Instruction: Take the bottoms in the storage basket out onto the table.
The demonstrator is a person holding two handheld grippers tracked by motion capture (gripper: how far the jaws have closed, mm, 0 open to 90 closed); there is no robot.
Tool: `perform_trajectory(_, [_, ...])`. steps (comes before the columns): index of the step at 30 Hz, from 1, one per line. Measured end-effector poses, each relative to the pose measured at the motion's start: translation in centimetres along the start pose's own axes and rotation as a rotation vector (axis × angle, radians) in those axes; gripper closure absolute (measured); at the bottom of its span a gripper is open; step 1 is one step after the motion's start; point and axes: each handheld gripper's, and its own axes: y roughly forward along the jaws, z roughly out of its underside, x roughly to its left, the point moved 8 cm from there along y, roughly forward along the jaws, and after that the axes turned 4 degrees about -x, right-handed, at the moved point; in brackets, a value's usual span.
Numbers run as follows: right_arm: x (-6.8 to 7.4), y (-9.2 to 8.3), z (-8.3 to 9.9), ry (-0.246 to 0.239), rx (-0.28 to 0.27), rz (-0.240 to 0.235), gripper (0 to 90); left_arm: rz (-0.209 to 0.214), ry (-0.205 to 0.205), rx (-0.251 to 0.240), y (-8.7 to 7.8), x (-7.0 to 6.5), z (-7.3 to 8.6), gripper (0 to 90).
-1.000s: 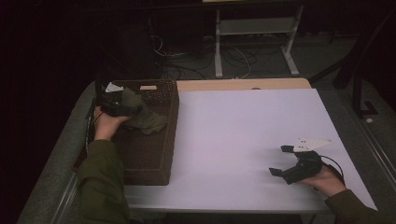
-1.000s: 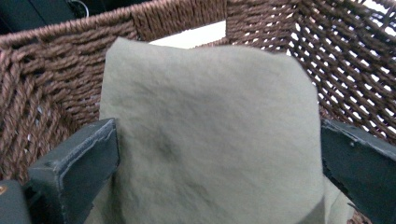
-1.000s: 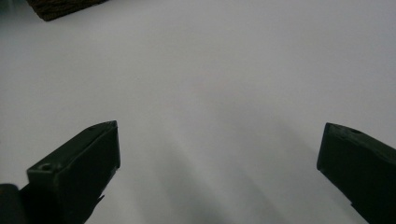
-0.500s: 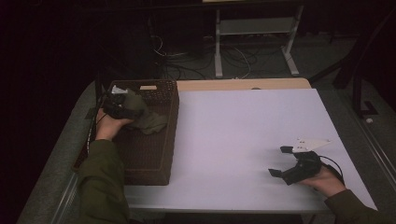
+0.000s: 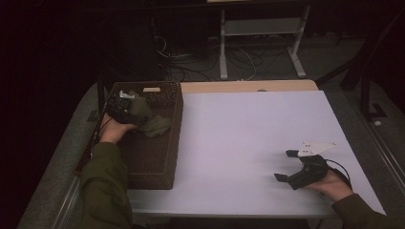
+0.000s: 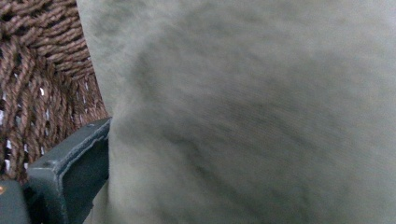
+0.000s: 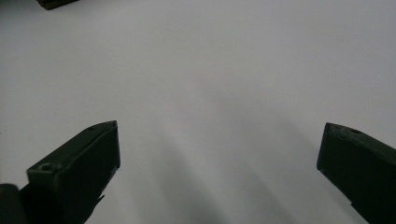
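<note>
A brown wicker basket [image 5: 153, 162] stands at the left edge of the white table [image 5: 248, 124]. Over its far end my left gripper [image 5: 125, 109] is shut on a crumpled olive-grey cloth [image 5: 153, 123], which hangs to the gripper's right. In the left gripper view the cloth [image 6: 252, 116] covers almost everything. One dark finger [image 6: 74, 172] presses against it, and the basket weave [image 6: 42, 79] shows behind. My right gripper [image 5: 283, 165] rests near the table's front right, held by a hand, open with bare table between its fingers [image 7: 224, 154].
A pale wooden strip [image 5: 248, 86] runs along the table's far edge. Beyond it, cables [image 5: 191, 55] and a metal stand's legs [image 5: 260, 47] lie on the dark floor. A small tan tag [image 5: 152, 89] sits on the basket's far rim.
My left gripper has moved slightly toward the basket's far end with the cloth in it. The right gripper has stayed in place.
</note>
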Motion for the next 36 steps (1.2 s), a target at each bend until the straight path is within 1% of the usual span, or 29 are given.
perform_trajectory(4, [0.02,0.00,0.03,0.000,0.003,0.000,0.0,-0.007,0.000,0.019,0.34,-0.03,0.23,0.0])
perform_trajectory(7, [0.01,0.06,0.03,0.000,0.004,-0.001,0.0,-0.003,0.000,0.036,0.62,-0.11,0.50,0.0])
perform_trajectory(10, [0.04,0.15,0.07,-0.001,0.008,-0.003,0.0,-0.003,0.004,0.041,0.75,-0.07,0.64,0.0])
perform_trajectory(12, [0.05,0.23,0.12,-0.004,0.010,-0.004,0.0,-0.004,0.008,0.045,0.83,-0.08,0.70,0.0])
perform_trajectory(13, [0.07,0.26,0.15,-0.004,0.013,-0.005,0.0,-0.008,0.019,0.054,0.90,-0.07,0.82,0.0])
perform_trajectory(16, [0.12,0.28,0.15,-0.005,0.014,-0.006,0.0,-0.008,0.024,0.056,0.95,-0.09,0.87,0.1])
perform_trajectory(18, [0.13,0.26,0.12,-0.006,0.012,-0.007,0.0,-0.011,0.041,0.060,0.85,-0.04,0.88,4.4])
perform_trajectory(19, [0.10,0.26,0.11,-0.006,0.011,-0.007,0.0,-0.011,0.041,0.060,0.85,-0.04,0.88,5.6])
perform_trajectory(20, [0.09,0.27,0.11,-0.004,0.012,-0.006,0.0,-0.012,0.053,0.063,0.80,-0.02,0.91,6.8])
perform_trajectory(27, [0.17,0.36,0.23,-0.007,0.022,-0.012,0.0,-0.009,0.068,0.077,0.54,0.09,1.00,20.2])
perform_trajectory(29, [0.14,0.35,0.22,-0.007,0.021,-0.011,0.0,-0.002,0.065,0.082,0.44,0.03,1.01,24.7])
perform_trajectory(35, [0.23,0.45,0.31,-0.008,0.030,-0.015,0.0,0.001,0.061,0.096,0.17,0.02,0.96,38.2])
perform_trajectory(36, [0.23,0.45,0.31,-0.008,0.030,-0.015,0.0,0.001,0.062,0.099,0.12,0.00,0.94,38.2])
